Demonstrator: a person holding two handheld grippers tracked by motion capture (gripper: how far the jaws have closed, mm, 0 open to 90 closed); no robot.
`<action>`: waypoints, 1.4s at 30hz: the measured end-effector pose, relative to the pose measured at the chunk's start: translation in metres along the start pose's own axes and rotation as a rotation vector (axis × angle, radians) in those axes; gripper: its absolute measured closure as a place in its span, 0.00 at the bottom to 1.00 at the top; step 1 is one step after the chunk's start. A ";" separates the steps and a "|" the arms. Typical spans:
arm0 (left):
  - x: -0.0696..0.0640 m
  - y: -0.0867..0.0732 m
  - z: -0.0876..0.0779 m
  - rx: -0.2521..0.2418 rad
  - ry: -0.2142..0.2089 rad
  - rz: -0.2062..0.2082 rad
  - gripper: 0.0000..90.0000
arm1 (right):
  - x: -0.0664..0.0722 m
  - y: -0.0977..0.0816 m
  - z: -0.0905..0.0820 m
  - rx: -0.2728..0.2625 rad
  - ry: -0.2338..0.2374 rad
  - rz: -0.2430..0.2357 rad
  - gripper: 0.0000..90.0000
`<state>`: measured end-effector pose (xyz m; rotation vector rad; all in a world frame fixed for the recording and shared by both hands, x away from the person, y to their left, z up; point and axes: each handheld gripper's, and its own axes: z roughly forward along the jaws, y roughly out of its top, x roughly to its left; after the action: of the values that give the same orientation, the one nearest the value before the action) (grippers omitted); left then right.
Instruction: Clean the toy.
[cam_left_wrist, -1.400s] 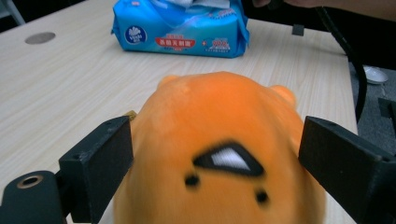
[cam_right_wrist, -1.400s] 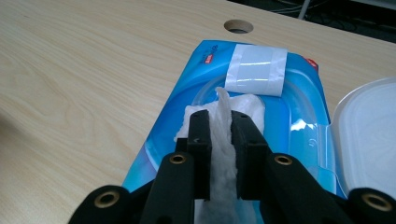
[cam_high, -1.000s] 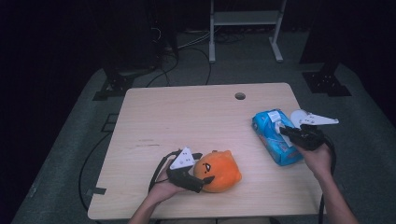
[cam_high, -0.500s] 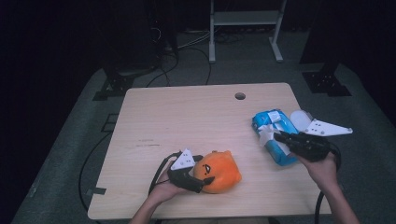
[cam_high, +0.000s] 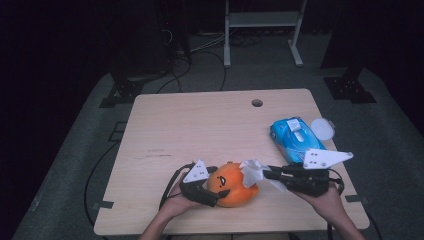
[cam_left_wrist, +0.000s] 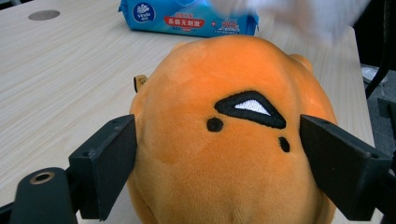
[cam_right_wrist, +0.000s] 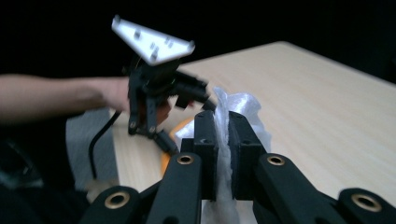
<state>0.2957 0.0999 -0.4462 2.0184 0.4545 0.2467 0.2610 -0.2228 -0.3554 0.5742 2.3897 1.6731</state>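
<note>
The orange plush toy (cam_high: 234, 187) sits near the front edge of the table (cam_high: 200, 125), a little right of the middle — round, soft and bright, with a black stitched eye with a white centre and small black dots on its face. The left gripper (cam_high: 212, 192) clasps it from the left, the toy filling the space between both black jaws, which press its sides. Just to its right, the right gripper (cam_high: 267, 175) lies level, pointing left, jaws pinched tight on a white wipe (cam_high: 252, 171) that hangs crumpled and thin against the toy's upper right side. Farther right and back lies the blue wipes pack (cam_high: 295, 140), shiny, with a white flap on top — a round white lid (cam_high: 322, 128) beside it.
</note>
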 end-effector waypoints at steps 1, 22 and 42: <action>0.000 0.000 0.000 0.001 0.001 0.002 0.15 | 0.000 0.000 0.000 0.000 0.000 0.000 0.92; -0.008 0.002 0.003 0.004 -0.020 0.080 0.18 | -0.021 -0.010 0.086 0.215 -0.016 -0.097 0.51; -0.007 0.001 0.004 0.008 -0.063 0.104 0.16 | -0.011 -0.022 0.073 0.231 0.019 -0.150 0.89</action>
<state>0.2915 0.0933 -0.4472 2.0544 0.3117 0.2453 0.2921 -0.1706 -0.4028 0.4011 2.5880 1.3593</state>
